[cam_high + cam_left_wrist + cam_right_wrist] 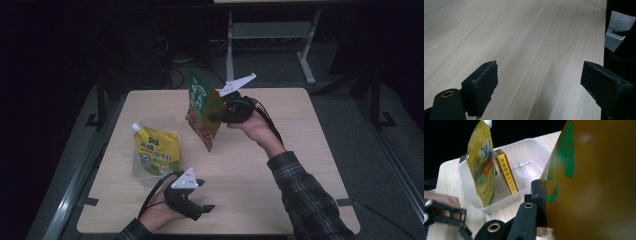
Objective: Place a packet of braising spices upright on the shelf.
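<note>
Pouch in hand: orange-brown food pouch (204, 112) with green lettering, held up in the air over the middle of the desk (280, 165), tilted, its lower corner hanging down toward the wood.
Who has it: right gripper (223, 111), jaws closed on the pouch's side edge; in the right gripper view one black jaw presses flat against the foil (594, 182), the other is hidden behind it.
How it will handle: my guess is light and floppy, a soft foil bag whose contents shift; it sags below the grip, so expect it to swing if the hand turns quickly.
Surface: glossy film, likely slippery; a pinch on the flat seam edge should hold better than one on the bulging middle.
Fragility: not brittle, but a hard squeeze on the belly could crease it or stress a seam.
Where it looks headed: clear plastic bin (169, 121) at the left of the desk, just beside the pouch's low corner.
Already in the bin: yellow spouted pouch (156, 150) standing upright, and a slim yellow-and-red box (506, 171) leaning behind it, seen from the right gripper view.
Room left: open space on the bin's right side; the pouch would probably go in corner first.
Other hand: left gripper (200, 210) low at the near edge of the desk, jaws spread wide with nothing between them but bare wood (529, 45).
</note>
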Demonstrator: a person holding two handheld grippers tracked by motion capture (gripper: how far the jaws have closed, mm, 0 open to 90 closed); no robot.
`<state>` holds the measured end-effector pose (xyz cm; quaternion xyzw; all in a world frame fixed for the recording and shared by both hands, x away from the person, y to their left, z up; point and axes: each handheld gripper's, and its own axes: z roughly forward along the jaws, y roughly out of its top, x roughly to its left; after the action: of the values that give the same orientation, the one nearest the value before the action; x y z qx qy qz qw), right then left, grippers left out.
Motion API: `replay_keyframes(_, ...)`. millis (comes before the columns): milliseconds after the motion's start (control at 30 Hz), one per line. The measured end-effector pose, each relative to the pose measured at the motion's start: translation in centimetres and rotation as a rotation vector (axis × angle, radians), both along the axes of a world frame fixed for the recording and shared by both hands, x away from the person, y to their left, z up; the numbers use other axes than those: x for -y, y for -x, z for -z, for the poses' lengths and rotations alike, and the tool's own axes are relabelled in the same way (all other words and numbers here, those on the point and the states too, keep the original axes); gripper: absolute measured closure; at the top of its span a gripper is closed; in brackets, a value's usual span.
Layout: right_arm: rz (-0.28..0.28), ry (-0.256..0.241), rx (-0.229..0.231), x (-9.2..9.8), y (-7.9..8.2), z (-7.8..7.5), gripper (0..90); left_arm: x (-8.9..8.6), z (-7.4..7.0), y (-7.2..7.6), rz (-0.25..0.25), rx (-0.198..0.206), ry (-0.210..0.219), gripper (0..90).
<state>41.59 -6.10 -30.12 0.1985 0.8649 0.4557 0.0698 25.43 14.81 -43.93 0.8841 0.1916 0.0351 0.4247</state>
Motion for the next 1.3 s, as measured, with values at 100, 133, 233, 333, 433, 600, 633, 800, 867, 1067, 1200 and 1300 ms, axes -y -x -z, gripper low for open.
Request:
replay_keyframes(100, -0.014, -0.001, 0.009, -0.8, -0.3, -0.5, 89.7, 0.0, 0.0, 0.0, 0.007, 0.007, -0.003, 14.0)
replay_keyframes(133, -0.028, -0.003, 0.015, -1.7, -0.6, -1.0, 89.7, 0.1, 0.0, 0.1, 0.007, -0.005, 0.001, 13.9)
replay_keyframes(233, -0.043, 0.001, 0.028, -2.5, -0.9, -1.4, 89.7, 0.2, 0.0, 0.1, 0.014, -0.003, -0.001, 13.9)
replay_keyframes(333, -0.067, 0.005, 0.042, -4.1, -1.4, -2.0, 89.7, 0.1, 0.0, 0.1, 0.019, -0.001, -0.005, 13.9)
replay_keyframes(433, -0.087, 0.014, 0.049, -5.3, -1.9, -2.2, 89.7, 0.1, 0.0, 0.0, 0.025, -0.005, -0.002, 13.9)
replay_keyframes(600, -0.126, 0.021, 0.058, -7.5, -2.8, -2.3, 89.7, 0.2, 0.0, 0.1, 0.031, -0.004, -0.001, 14.0)
replay_keyframes(633, -0.126, 0.021, 0.058, -7.5, -2.8, -2.3, 89.7, 0.2, 0.0, 0.1, 0.033, -0.006, -0.001, 14.0)
replay_keyframes(800, -0.160, 0.046, 0.062, -9.8, -3.9, -2.0, 89.7, 0.6, 0.3, 0.0, 0.045, -0.023, -0.006, 14.1)
replay_keyframes(867, -0.173, 0.062, 0.063, -10.5, -4.2, -1.7, 89.6, 0.6, 0.3, 0.0, 0.049, -0.023, -0.007, 14.1)
replay_keyframes(1067, -0.194, 0.085, 0.074, -11.5, -4.9, -0.7, 89.6, 0.6, 0.3, 0.0, 0.051, -0.035, -0.003, 14.2)
replay_keyframes(1200, -0.183, 0.104, 0.064, -12.1, -5.1, 0.1, 89.6, 0.6, 0.2, 0.0, 0.054, -0.031, -0.007, 14.2)
replay_keyframes(1300, -0.180, 0.102, 0.040, -12.5, -5.3, 1.1, 89.6, 0.7, 0.3, 0.0, 0.058, -0.033, -0.008, 14.2)
